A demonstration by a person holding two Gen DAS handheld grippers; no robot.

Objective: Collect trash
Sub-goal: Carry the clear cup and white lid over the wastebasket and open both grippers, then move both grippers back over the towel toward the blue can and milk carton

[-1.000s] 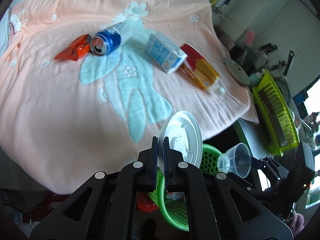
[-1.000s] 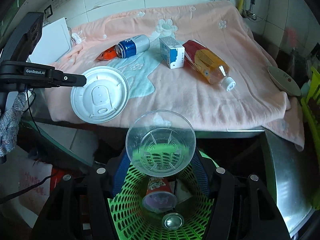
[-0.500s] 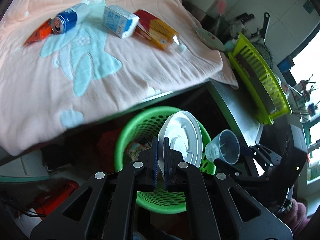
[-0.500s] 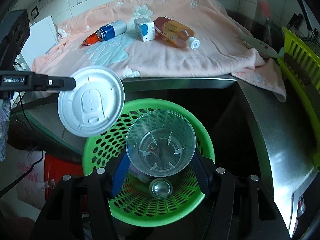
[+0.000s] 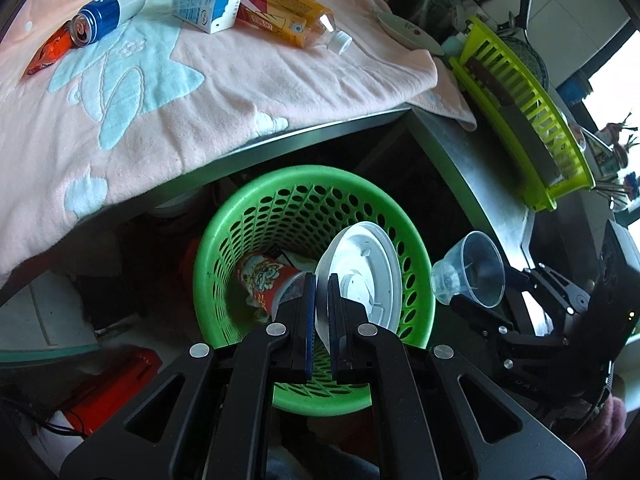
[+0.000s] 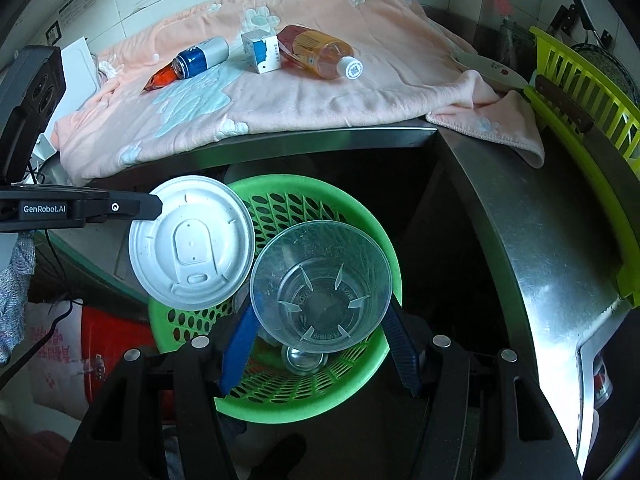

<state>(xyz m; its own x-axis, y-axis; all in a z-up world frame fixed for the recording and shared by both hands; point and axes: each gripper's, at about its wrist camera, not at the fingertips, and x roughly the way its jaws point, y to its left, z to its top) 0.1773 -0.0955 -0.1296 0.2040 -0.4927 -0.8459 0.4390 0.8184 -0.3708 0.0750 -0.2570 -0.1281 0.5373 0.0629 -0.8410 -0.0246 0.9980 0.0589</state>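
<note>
My left gripper (image 5: 320, 284) is shut on a white plastic lid (image 5: 360, 272) and holds it on edge over the green mesh basket (image 5: 248, 216). The lid (image 6: 192, 244) also shows in the right wrist view, above the basket's left rim. My right gripper (image 6: 320, 320) is shut on a clear plastic cup (image 6: 320, 284) and holds it above the basket (image 6: 360, 208). The cup (image 5: 468, 268) hangs just right of the basket in the left wrist view. A printed paper cup (image 5: 264, 280) and a can (image 6: 302, 356) lie inside the basket.
On the pink towel (image 5: 160, 80) lie a blue can (image 5: 108, 12), a red wrapper (image 5: 48, 52), a milk carton (image 5: 208, 2) and an orange bottle (image 5: 288, 10). A steel counter (image 6: 520, 220) and a yellow-green dish rack (image 6: 580, 92) stand at the right.
Both grippers have moved back from the towel and down toward the basket. The lid and the cup are now over it, closer to its rim than half a second ago.
</note>
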